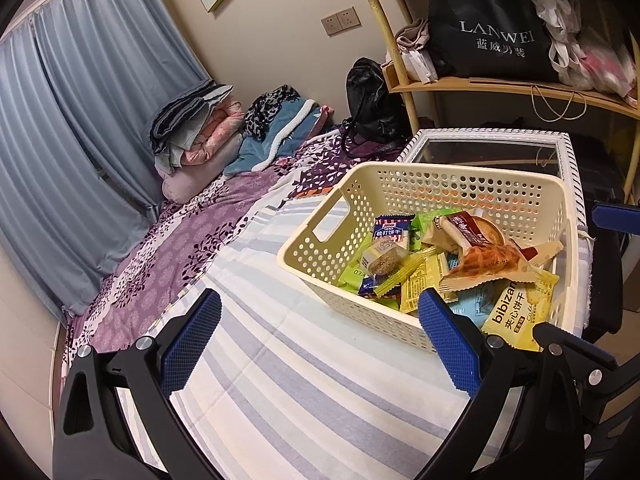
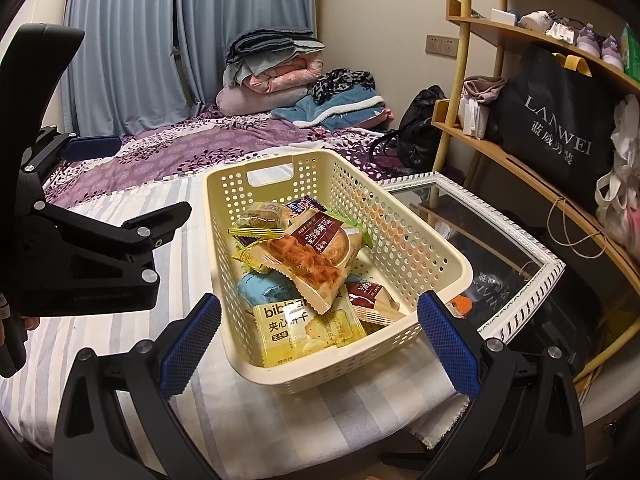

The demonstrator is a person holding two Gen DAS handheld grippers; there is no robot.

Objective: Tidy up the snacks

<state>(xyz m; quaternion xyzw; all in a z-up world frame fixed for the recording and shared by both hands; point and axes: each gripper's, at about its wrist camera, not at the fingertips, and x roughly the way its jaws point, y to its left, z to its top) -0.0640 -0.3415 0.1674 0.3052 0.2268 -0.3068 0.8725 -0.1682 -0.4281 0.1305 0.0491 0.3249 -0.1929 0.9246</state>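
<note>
The cream perforated basket [image 2: 404, 240] is sitting on a striped cloth [image 1: 304, 380] spread over the bed, its far long side lying just beside the white-framed glass tabletop [image 2: 524, 288], and the snacks are lying heaped inside it: a yellow bibizan packet [image 2: 296, 330] at the near end, an orange pastry pack [image 2: 308, 264] on top, a brown-labelled pack [image 2: 320, 236] behind it. The left tool [image 1: 320, 340] is hovering with its 2 blue pads spread apart and empty, the right-hand pad [image 1: 448, 344] overlapping the basket's near rim, with bare striped cloth lying open below and to its left. The right tool [image 2: 320, 340] is also hanging open and empty, its pads straddling the basket's near short end; in its view the left tool [image 2: 96, 148] is showing at the left. Beyond the cloth, a purple floral bedsheet [image 2: 192, 148] is running back to folded blankets [image 2: 276, 72] by blue curtains [image 1: 80, 100]. A wooden shelf [image 1: 500, 86] is carrying a black LANWEI bag [image 1: 488, 28].
</note>
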